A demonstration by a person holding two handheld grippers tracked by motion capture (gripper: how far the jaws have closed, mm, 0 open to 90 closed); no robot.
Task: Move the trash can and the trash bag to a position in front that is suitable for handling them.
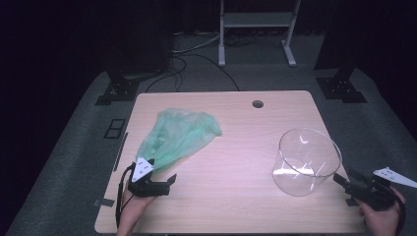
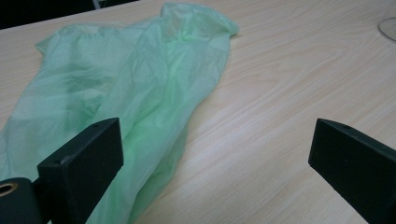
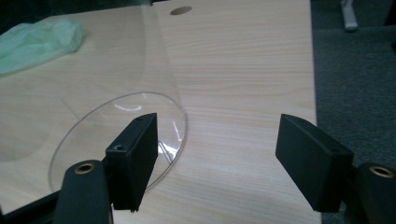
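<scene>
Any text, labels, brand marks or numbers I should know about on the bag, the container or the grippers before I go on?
None can be read.
Green plastic bag: plain, no print visible.
Clear container: no label or marking visible.
Left gripper and right gripper: black jaws plain.
Grey three-cornered plate on the left gripper: dark dots, too small to tell if they are signs.
Table: bare wood grain, no writing.
</scene>
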